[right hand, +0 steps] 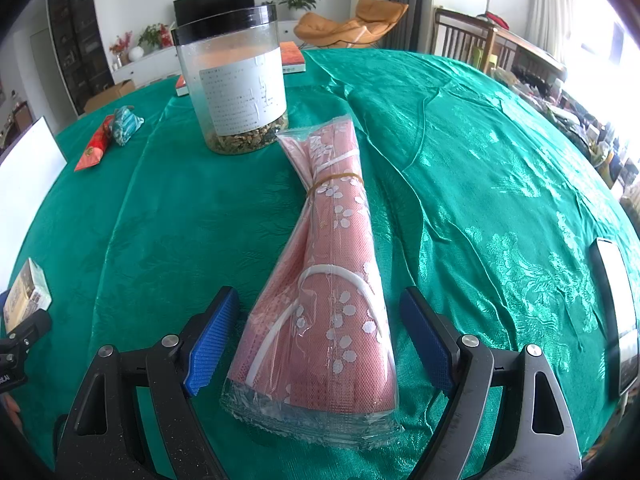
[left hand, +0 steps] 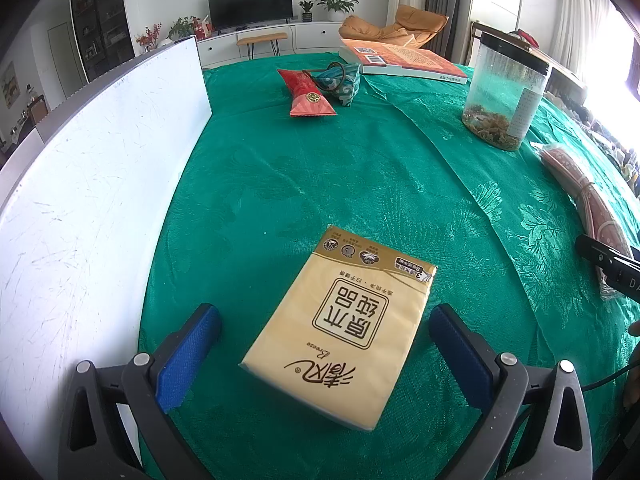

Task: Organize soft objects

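The left gripper (left hand: pixel 326 344) is spreading wide around a flat yellow tissue pack (left hand: pixel 340 332) lying on the green tablecloth (left hand: pixel 280 176). The right gripper (right hand: pixel 320 336) is gaping around a plastic-wrapped pink floral bundle (right hand: pixel 324 280), rubber-banded, lying just in front of the clear jar (right hand: pixel 236 80).

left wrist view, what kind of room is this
Most likely a home living room. A flat black television stands on a low white cabinet with potted green plants, an orange lounge chair sits beside it, and the work surface is a table under a green patterned cloth.
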`<state>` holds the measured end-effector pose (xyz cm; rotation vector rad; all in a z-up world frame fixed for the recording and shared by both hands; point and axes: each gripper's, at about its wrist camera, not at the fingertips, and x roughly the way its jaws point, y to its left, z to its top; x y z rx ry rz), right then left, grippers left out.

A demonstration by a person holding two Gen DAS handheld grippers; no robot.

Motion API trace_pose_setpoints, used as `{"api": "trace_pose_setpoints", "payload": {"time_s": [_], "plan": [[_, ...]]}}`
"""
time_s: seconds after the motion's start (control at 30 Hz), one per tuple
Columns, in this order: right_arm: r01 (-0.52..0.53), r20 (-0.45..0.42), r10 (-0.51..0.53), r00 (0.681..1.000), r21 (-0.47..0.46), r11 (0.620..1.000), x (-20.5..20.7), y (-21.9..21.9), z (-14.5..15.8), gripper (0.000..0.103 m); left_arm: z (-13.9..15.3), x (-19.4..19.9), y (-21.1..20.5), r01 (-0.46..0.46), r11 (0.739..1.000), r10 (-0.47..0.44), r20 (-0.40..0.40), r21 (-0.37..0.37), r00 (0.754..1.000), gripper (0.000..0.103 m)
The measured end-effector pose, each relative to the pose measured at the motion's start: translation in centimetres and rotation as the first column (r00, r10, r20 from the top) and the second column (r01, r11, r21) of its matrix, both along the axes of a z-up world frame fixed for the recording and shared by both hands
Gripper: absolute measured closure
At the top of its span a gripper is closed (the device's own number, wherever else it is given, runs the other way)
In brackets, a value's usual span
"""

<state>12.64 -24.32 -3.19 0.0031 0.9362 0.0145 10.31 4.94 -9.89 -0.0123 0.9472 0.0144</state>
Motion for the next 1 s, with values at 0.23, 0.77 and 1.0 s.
{"api": "trace_pose_setpoints", "payload": {"time_s": [0.23, 0.77, 1.0], "plan": [[0.001, 0.0, -0.001, 1.0, 0.0, 1.0, 0.0, -0.1, 0.0, 0.019, 0.0, 0.0, 0.0, 0.0, 1.0, 0.0, 0.0, 0.0, 1.0, 0.0], [0.001, 0.004, -0.001, 1.0, 0.022, 1.0, -0.1, -0.2, -0.1, 0.018, 0.0, 0.0, 0.0, 0.0, 1.0, 0.0, 0.0, 0.0, 1.0, 0.0], [0.058, 0.003, -0.059, 0.998, 0.17, 0.984, -0.1, -2.5, 0.5, 0.019, 0.2, 0.2, -0.2, 0.043, 0.999, -0.043, -0.089, -0.004, 0.995, 0.0]]}}
